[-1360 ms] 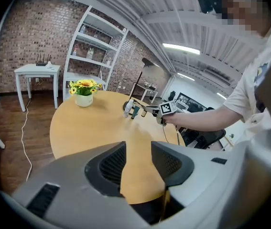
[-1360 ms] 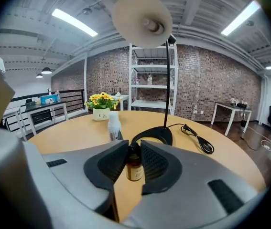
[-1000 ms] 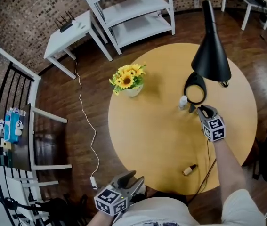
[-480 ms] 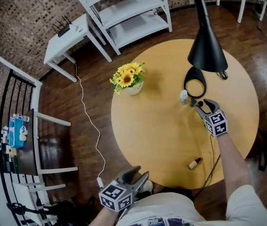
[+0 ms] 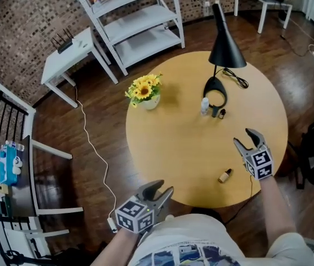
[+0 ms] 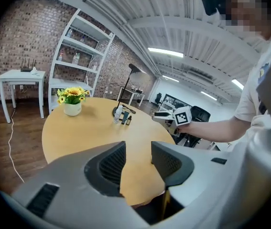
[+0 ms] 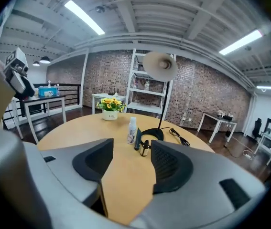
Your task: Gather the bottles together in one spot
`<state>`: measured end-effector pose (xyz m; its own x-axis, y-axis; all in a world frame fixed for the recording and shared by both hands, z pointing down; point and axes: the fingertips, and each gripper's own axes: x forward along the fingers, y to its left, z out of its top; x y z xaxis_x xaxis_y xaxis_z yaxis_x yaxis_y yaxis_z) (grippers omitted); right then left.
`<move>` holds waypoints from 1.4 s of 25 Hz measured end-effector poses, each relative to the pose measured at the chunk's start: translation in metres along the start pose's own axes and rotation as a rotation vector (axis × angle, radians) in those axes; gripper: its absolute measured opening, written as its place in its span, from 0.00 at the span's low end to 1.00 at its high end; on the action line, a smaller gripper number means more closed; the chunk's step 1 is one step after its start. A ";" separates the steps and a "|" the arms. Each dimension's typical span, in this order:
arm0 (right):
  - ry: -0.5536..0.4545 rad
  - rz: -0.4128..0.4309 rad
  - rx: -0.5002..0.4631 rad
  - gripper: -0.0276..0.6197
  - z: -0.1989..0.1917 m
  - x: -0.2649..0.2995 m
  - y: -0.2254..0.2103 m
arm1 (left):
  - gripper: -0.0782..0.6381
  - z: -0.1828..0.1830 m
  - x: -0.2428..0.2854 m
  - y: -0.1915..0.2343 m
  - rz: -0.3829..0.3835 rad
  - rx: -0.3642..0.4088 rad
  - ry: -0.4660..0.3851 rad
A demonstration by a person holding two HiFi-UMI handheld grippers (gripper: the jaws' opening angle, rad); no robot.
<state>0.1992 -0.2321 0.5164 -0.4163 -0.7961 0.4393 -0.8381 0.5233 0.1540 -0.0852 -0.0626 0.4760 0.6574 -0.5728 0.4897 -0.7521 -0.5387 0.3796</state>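
Right now three bottles stand bunched beside the lamp base (image 5: pixel 215 88): a white bottle (image 5: pixel 204 105), a dark bottle (image 5: pixel 214 112) and a small brown bottle (image 5: pixel 222 113). The stray bottle (image 5: pixel 225 175) lies on its side close to the near edge of the bench (image 5: pixel 168 143), well apart from them. The right gripper (image 5: pixel 244 138) hovers over the bench, touching neither group nor stray. Its fingers have just been opening and stand wide apart with nothing between them. The left gripper (image 5: pixel 161 188) hangs off the bench's near edge, its fingers likewise spread and empty.

Likely the stray comes next. It is round and lying down, so a glancing touch from one finger could roll it off the edge. Setting it down too close could also topple the tightly packed standing bottles, the tall white bottle most likely.
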 end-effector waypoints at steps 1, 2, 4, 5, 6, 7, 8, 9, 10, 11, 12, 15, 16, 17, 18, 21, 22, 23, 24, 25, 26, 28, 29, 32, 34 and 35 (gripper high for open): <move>0.000 -0.010 0.029 0.46 -0.001 -0.023 0.017 | 0.34 -0.003 -0.009 0.002 -0.002 0.008 -0.003; 0.002 -0.015 0.062 0.46 -0.003 -0.045 0.036 | 0.34 -0.006 -0.017 0.004 -0.003 0.017 -0.006; 0.014 -0.023 0.110 0.48 -0.006 -0.085 0.080 | 0.34 -0.011 -0.033 0.007 -0.018 0.033 -0.017; 0.021 -0.030 0.129 0.48 -0.008 -0.104 0.102 | 0.34 -0.014 -0.040 0.007 -0.035 0.040 -0.021; 0.028 -0.036 0.149 0.48 -0.010 -0.122 0.124 | 0.34 -0.018 -0.047 0.006 -0.053 0.047 -0.023; 0.036 -0.042 0.171 0.48 -0.014 -0.139 0.145 | 0.34 -0.024 -0.053 0.004 -0.070 0.053 -0.020; 0.044 -0.046 0.191 0.48 -0.018 -0.157 0.166 | 0.34 -0.031 -0.060 0.002 -0.084 0.059 -0.013; 0.053 -0.050 0.210 0.48 -0.022 -0.174 0.187 | 0.34 -0.039 -0.067 0.000 -0.094 0.066 -0.003; 0.062 -0.056 0.229 0.48 -0.027 -0.192 0.206 | 0.34 -0.047 -0.074 -0.002 -0.101 0.074 0.008; 0.071 -0.062 0.245 0.48 -0.032 -0.208 0.224 | 0.34 -0.055 -0.081 -0.003 -0.104 0.084 0.019; 0.082 -0.070 0.255 0.48 -0.038 -0.224 0.240 | 0.34 -0.063 -0.088 -0.002 -0.103 0.094 0.029; 0.106 -0.118 0.286 0.48 -0.051 -0.262 0.276 | 0.34 -0.085 -0.105 0.003 -0.099 0.101 0.057; 0.102 -0.141 0.316 0.48 -0.053 -0.273 0.283 | 0.34 -0.092 -0.110 0.002 -0.102 0.096 0.063; 0.096 -0.163 0.348 0.48 -0.054 -0.283 0.289 | 0.34 -0.098 -0.114 0.000 -0.106 0.090 0.069; 0.091 -0.181 0.371 0.48 -0.055 -0.293 0.295 | 0.34 -0.104 -0.117 -0.003 -0.107 0.085 0.077; 0.088 -0.197 0.387 0.48 -0.055 -0.311 0.316 | 0.34 -0.120 -0.129 -0.014 -0.104 0.093 0.099; 0.087 -0.190 0.384 0.48 -0.054 -0.312 0.324 | 0.34 -0.124 -0.133 -0.015 -0.100 0.102 0.105; 0.086 -0.178 0.380 0.48 -0.052 -0.312 0.332 | 0.34 -0.127 -0.136 -0.016 -0.095 0.111 0.110; 0.086 -0.164 0.375 0.48 -0.050 -0.311 0.339 | 0.34 -0.129 -0.138 -0.017 -0.090 0.115 0.113; 0.087 -0.150 0.369 0.48 -0.047 -0.310 0.345 | 0.34 -0.131 -0.139 -0.017 -0.087 0.116 0.114; 0.090 -0.140 0.362 0.48 -0.046 -0.311 0.350 | 0.34 -0.133 -0.141 -0.018 -0.086 0.113 0.115; 0.095 -0.133 0.354 0.48 -0.046 -0.314 0.354 | 0.34 -0.139 -0.145 -0.022 -0.086 0.107 0.117; 0.097 -0.132 0.358 0.48 -0.048 -0.316 0.355 | 0.34 -0.142 -0.148 -0.024 -0.086 0.103 0.119; 0.108 -0.125 0.354 0.48 -0.051 -0.318 0.357 | 0.34 -0.149 -0.156 -0.026 -0.080 0.094 0.115; 0.111 -0.116 0.351 0.48 -0.050 -0.316 0.357 | 0.35 -0.152 -0.157 -0.025 -0.073 0.099 0.106; 0.109 -0.113 0.347 0.48 -0.050 -0.315 0.355 | 0.35 -0.154 -0.156 -0.025 -0.071 0.102 0.105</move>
<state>0.0505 0.2194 0.4770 -0.2900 -0.7961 0.5311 -0.9539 0.2851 -0.0934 -0.1760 0.1354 0.5106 0.6961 -0.4662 0.5459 -0.6919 -0.6387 0.3368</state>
